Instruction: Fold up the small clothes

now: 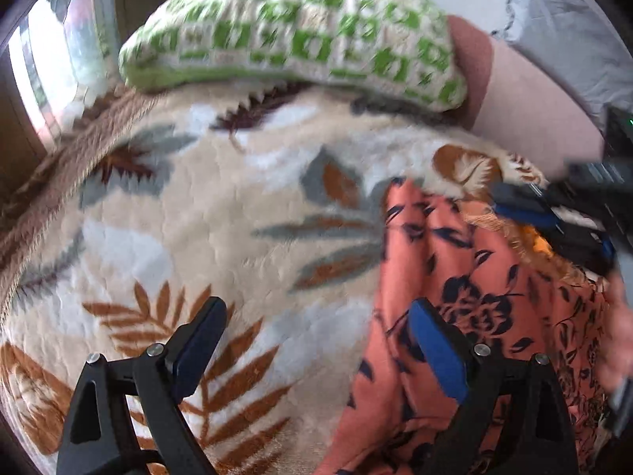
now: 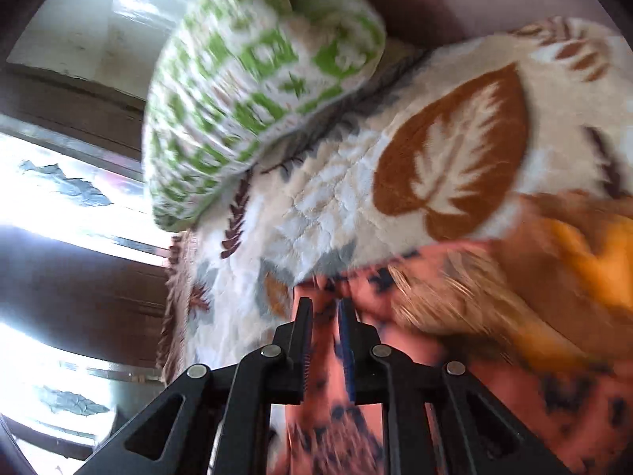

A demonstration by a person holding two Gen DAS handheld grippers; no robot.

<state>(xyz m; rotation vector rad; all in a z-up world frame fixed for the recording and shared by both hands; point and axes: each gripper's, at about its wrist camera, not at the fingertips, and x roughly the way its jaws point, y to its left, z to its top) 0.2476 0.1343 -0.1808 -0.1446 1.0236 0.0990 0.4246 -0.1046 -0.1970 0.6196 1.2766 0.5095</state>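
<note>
While my right gripper pinches a fold of the coral floral garment, jaws nearly closed on it, I should carry that edge across evenly without bunching. My left gripper hangs wide open, holding nothing. It lies on the leaf-print blanket, its long axis seemingly running from me toward the green-checked pillow.

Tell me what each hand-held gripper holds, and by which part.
The right hand-held gripper pinches a fold of the orange floral garment near its edge. The left hand-held gripper is open and holds nothing.
</note>
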